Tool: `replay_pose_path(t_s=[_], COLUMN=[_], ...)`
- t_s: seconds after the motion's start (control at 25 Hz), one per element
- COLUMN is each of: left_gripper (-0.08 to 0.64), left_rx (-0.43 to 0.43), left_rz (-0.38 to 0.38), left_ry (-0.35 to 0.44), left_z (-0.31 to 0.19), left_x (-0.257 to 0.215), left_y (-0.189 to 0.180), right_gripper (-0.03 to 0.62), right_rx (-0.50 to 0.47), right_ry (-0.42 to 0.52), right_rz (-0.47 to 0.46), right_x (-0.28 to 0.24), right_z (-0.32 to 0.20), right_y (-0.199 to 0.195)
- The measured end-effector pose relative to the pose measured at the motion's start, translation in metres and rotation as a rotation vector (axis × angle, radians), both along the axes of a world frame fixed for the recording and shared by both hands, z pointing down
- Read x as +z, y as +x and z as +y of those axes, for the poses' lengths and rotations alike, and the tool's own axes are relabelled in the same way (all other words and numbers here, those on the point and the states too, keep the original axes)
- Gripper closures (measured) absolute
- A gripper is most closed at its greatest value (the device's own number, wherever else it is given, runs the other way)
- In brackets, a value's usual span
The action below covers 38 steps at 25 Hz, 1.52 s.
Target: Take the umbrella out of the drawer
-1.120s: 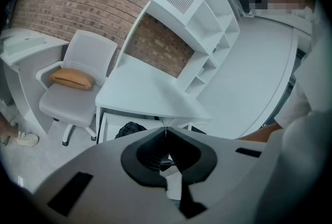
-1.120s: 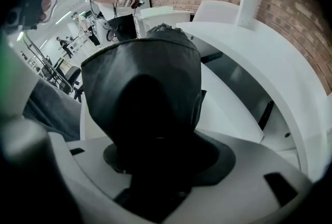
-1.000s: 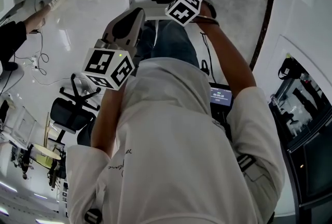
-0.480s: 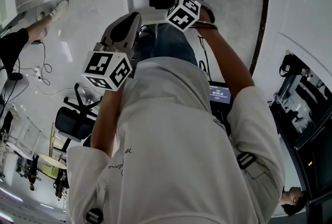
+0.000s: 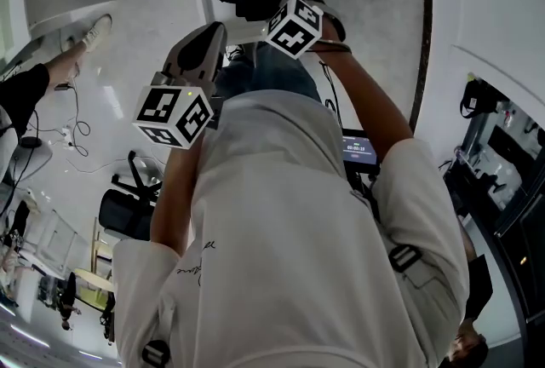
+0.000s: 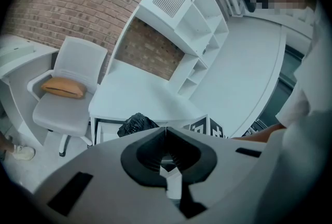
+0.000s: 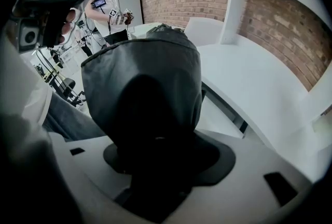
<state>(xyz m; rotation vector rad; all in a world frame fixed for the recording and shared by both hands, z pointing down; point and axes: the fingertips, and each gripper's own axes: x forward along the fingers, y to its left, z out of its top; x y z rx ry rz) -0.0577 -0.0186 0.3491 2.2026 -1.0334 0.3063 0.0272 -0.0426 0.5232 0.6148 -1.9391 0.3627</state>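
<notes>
Slightly leftward in the head view went the right hand-held gripper [image 7: 155,140] since the earlier frame, jaws pinching the black folded umbrella [image 7: 142,78], which stuck up out of them near the front edge of the white bench [image 6: 140,93]. Left hand-held gripper [image 6: 166,132] was pressed together, empty. Pale chair [image 6: 67,109] beside the bench carried an orange cushion [image 6: 63,87].
</notes>
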Motion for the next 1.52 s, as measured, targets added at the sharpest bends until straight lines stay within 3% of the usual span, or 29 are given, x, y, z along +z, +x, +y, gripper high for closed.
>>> replay_pose_path(t_s=[1.52], left_gripper=[0.543], left_rx=[-0.019], left_rz=[0.055], left_ry=[0.210], left_z=[-0.011], left_x=[-0.072], left_y=[-0.027], right_gripper=[0.345], right_rx=[0.238], right_ry=[0.206], right_rz=[-0.269], right_x=[-0.153], right_z=[0.004], right_y=[0.018])
